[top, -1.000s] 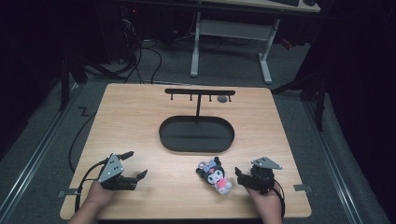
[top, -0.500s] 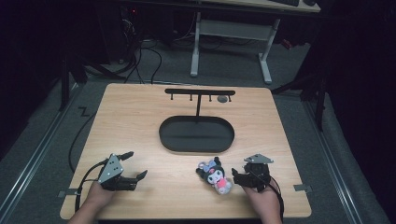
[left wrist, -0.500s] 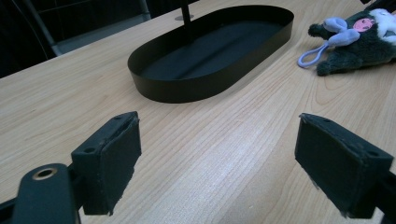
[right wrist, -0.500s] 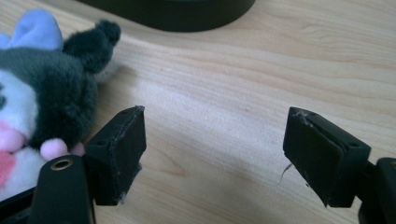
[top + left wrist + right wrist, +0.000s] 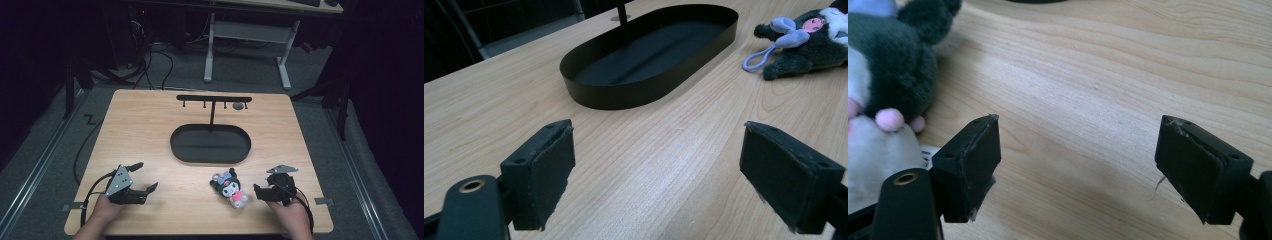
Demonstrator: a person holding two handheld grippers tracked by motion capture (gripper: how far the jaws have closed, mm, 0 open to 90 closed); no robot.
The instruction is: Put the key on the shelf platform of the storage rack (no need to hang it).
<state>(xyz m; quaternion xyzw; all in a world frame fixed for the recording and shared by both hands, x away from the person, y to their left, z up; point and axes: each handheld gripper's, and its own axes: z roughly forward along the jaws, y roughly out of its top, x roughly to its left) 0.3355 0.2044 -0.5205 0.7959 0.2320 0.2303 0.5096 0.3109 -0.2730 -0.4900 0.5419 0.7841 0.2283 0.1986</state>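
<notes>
Plush toy [image 5: 229, 187] lies just beside the open right gripper [image 5: 259, 192].

1 plush toy [image 5: 229, 187], 1 tray [image 5: 210, 144], 2 tools

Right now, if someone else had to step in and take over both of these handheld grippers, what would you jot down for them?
Left gripper: open, nothing between its jaws, low over the table's near left part.
Right gripper: open, holding nothing; its jaws have just been opening a little. It sits just right of the plush toy, not gripping it.
Plush toy: dark, with a pink face patch and a lilac loop, lying on the wood in front of the black oval tray.
The hook rack rises behind the tray.
Done: nothing picked up yet.
Left: probably grip the toy and move it, perhaps to the tray or a hook.
</notes>
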